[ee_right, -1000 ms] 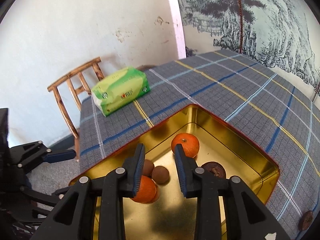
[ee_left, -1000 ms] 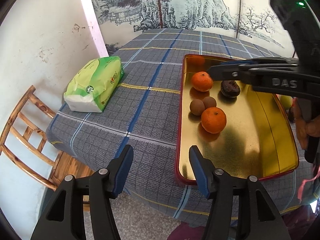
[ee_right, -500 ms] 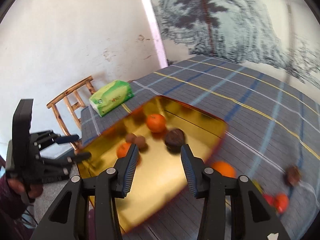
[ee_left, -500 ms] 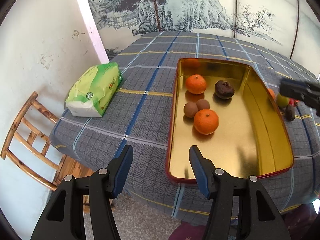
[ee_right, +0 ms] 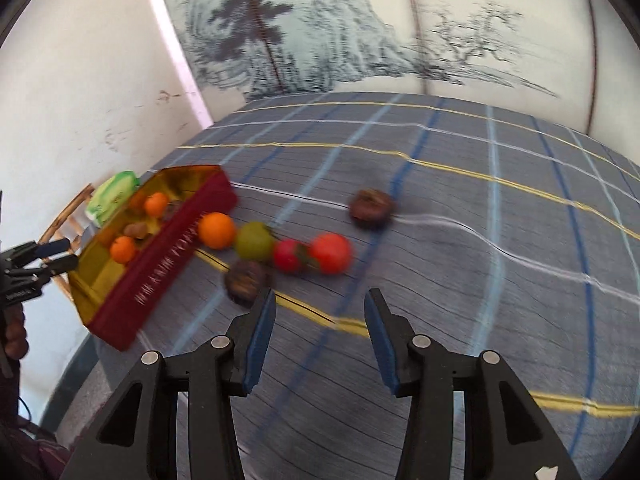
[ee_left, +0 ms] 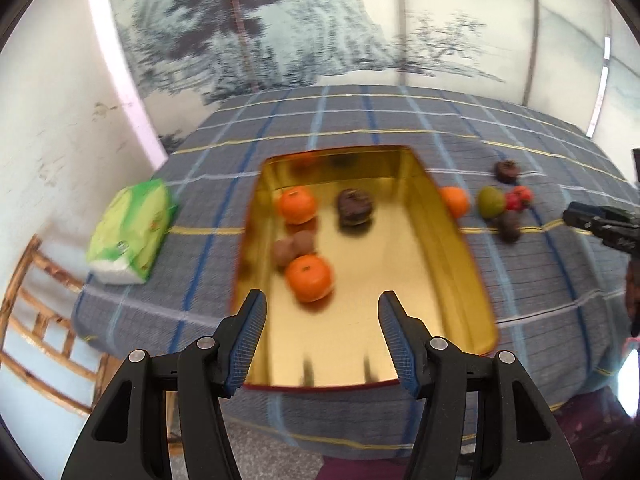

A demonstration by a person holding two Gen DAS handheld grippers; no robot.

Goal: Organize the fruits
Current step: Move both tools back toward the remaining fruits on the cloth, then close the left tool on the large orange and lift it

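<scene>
A gold tin tray with red outer walls holds two oranges, two small brown fruits and a dark fruit. Loose on the cloth to its right lie an orange, a green fruit, two red fruits and two dark brown fruits. My left gripper is open and empty above the tray's near end. My right gripper is open and empty, just short of the loose fruits.
A green tissue pack lies on the checked tablecloth left of the tray. A wooden chair stands beyond the table's left edge. A painted wall panel runs along the back.
My right gripper has left the tray, swung right toward the loose fruits and opened wider. My left gripper has shifted right, over the tray's near end.
</scene>
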